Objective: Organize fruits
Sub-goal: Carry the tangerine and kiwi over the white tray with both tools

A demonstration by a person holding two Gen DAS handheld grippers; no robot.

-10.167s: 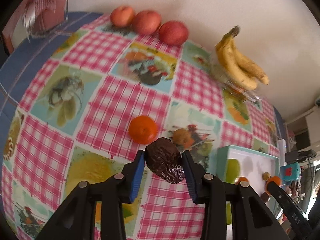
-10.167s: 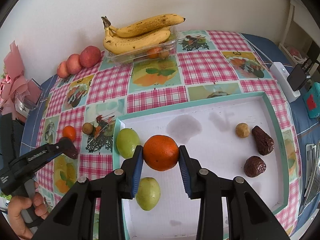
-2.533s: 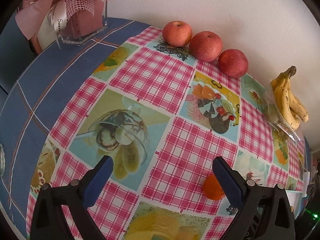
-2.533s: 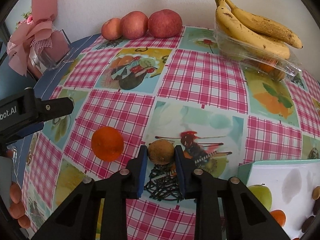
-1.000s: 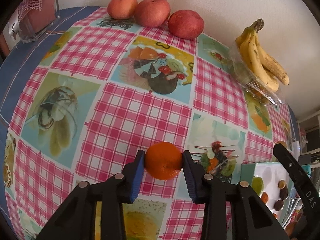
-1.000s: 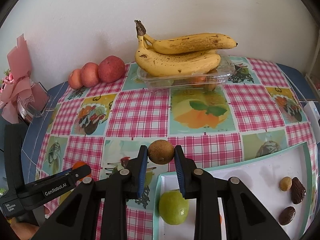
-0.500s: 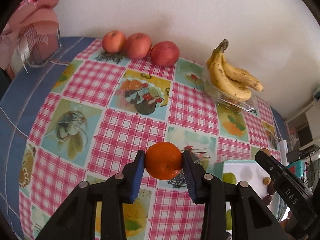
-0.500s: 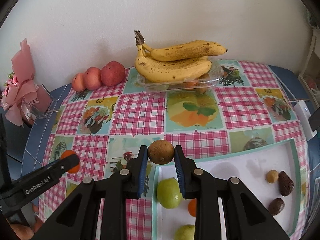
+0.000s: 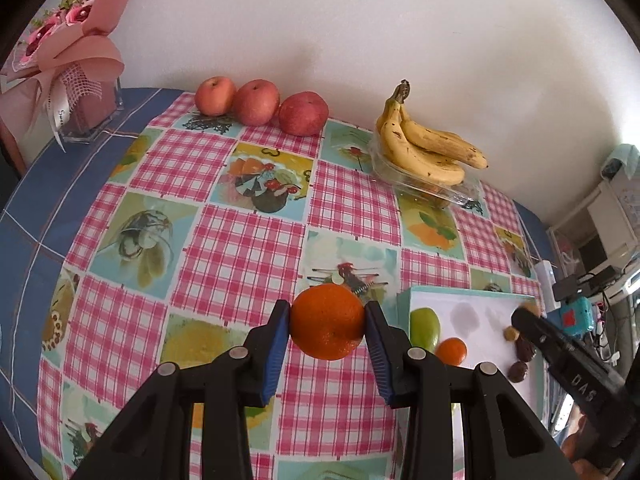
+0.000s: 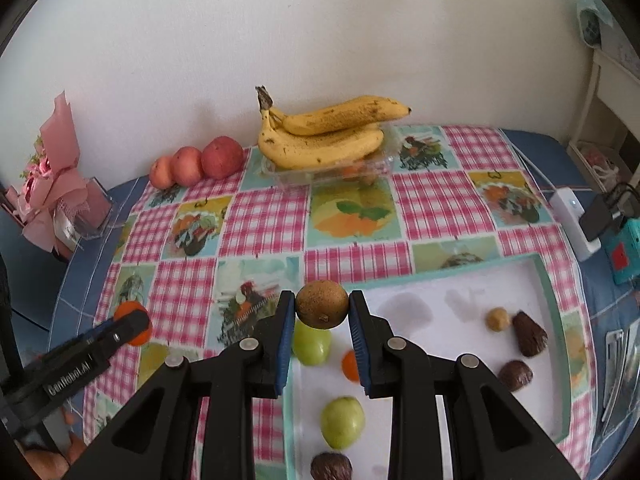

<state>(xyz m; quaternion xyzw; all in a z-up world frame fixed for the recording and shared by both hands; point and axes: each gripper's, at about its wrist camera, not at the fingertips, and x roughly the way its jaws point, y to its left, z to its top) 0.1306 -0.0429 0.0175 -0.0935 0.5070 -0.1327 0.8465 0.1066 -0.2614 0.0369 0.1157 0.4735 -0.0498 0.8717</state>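
Left wrist view: the left gripper (image 9: 326,326) pinches an orange (image 9: 327,321) above the checked tablecloth (image 9: 240,248), left of the tray (image 9: 472,300).

Right wrist view: the right gripper (image 10: 322,326) clamps a small brown fruit (image 10: 321,304) over the tray's near-left corner.

Orange mandarin (image 9: 327,321) clamped between the left tool's (image 9: 327,322) blue pads, above the checked table (image 9: 240,240); brown round fruit (image 10: 321,305) clamped likewise in the right tool (image 10: 321,306), over the white tray's (image 10: 554,292) edge.
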